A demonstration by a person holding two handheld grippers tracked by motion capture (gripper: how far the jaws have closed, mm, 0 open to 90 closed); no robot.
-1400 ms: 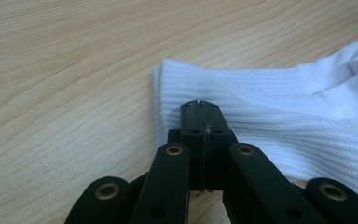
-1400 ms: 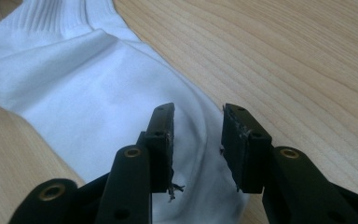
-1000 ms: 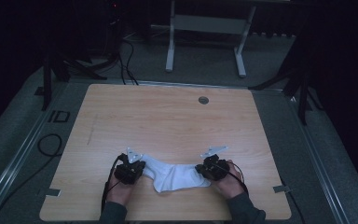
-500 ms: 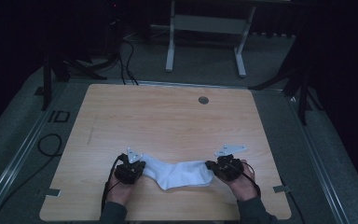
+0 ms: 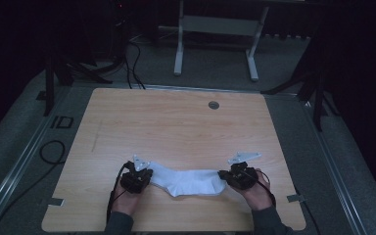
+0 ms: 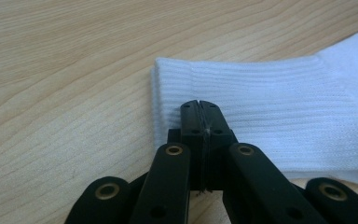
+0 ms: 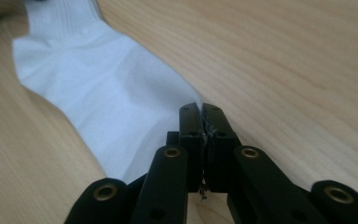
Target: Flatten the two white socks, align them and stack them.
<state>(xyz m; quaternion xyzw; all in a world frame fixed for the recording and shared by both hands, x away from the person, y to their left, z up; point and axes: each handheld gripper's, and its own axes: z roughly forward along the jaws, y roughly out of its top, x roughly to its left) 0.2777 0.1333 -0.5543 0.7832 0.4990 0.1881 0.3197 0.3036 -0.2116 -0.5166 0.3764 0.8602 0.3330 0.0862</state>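
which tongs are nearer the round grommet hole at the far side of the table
Right. The right tongs sit almost straight below the grommet hole, holding the sock's toe end; the left tongs are farther off, at its cuff.

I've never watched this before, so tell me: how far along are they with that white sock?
Already done: the white sock lies stretched flat near the table's front edge. In hand: the left gripper is clamped on the ribbed cuff, and the right gripper pinches the toe end. Left: probably letting go or folding; no fold shows yet.
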